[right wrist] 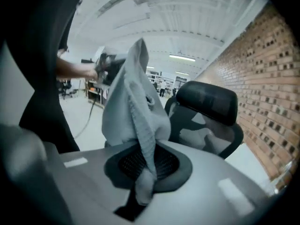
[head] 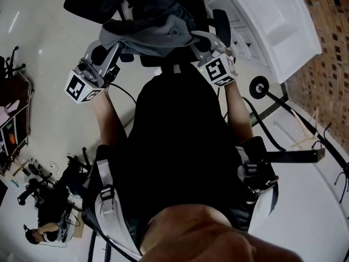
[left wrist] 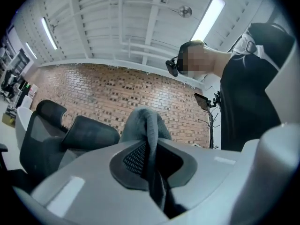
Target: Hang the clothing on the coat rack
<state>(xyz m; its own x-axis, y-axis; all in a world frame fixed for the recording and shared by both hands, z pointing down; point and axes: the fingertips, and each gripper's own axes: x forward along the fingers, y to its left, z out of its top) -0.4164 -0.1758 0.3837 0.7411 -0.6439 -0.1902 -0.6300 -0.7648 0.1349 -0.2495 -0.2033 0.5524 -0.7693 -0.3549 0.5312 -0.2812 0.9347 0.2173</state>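
A grey garment is bunched between the two tools, directly over the black office chair in the head view; whether it touches the seat cannot be told. The left hand-held gripper holds the side of the garment left of the chair, and in its own view the jaws are pinched tight on a fold of the fabric, which rises from the pads in a rounded loop with the chair's headrest just to its left. The right hand-held gripper holds the opposite side; its jaws are clamped on a ribbed edge, the cloth standing up in a peak, with the chair just behind it to the right. A brick wall runs behind the chair, and a white cabinet stands to the chair's right
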